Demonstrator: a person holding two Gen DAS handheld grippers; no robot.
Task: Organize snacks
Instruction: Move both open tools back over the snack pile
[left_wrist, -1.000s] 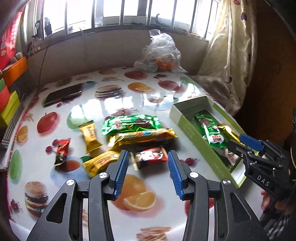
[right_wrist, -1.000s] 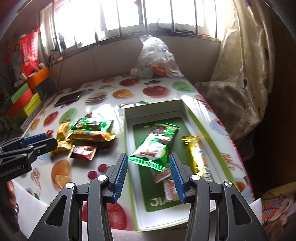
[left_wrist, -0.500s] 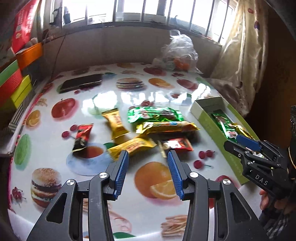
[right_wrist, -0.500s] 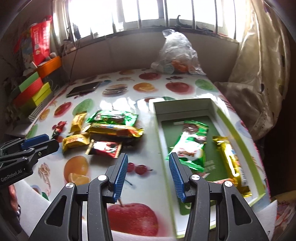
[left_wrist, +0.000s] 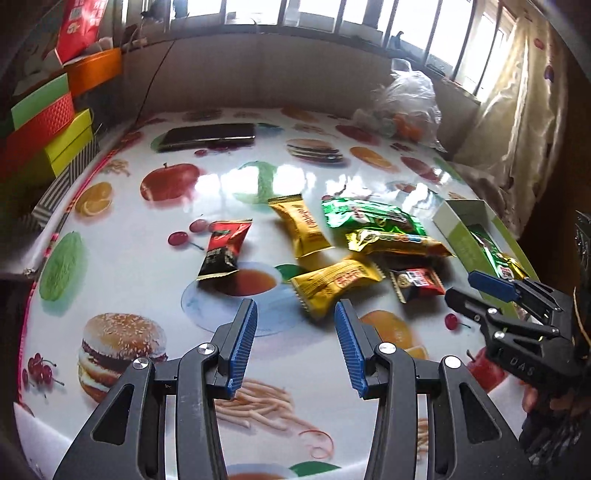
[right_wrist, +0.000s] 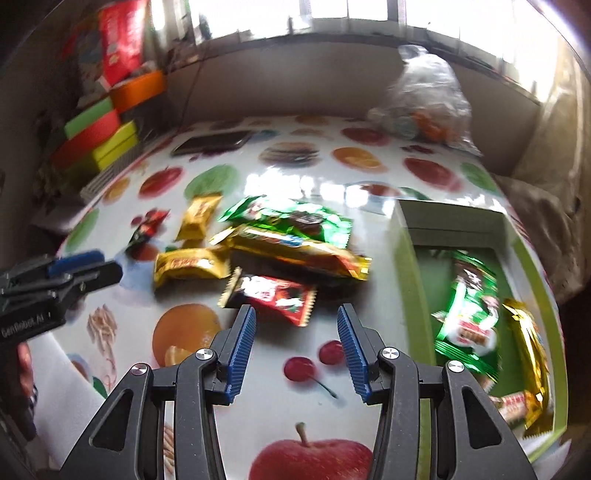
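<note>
Left gripper (left_wrist: 295, 345) and right gripper (right_wrist: 293, 349) hover with jaws apart, empty, near loose snacks (left_wrist: 334, 282) left of green box (right_wrist: 404, 266)

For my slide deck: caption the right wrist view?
Open right gripper hovers near a red-black snack packet; green cardboard box alongside.

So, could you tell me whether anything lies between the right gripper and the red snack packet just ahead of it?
Nothing visible does: the right gripper stands open with only bare tablecloth before the red snack packet.
</note>
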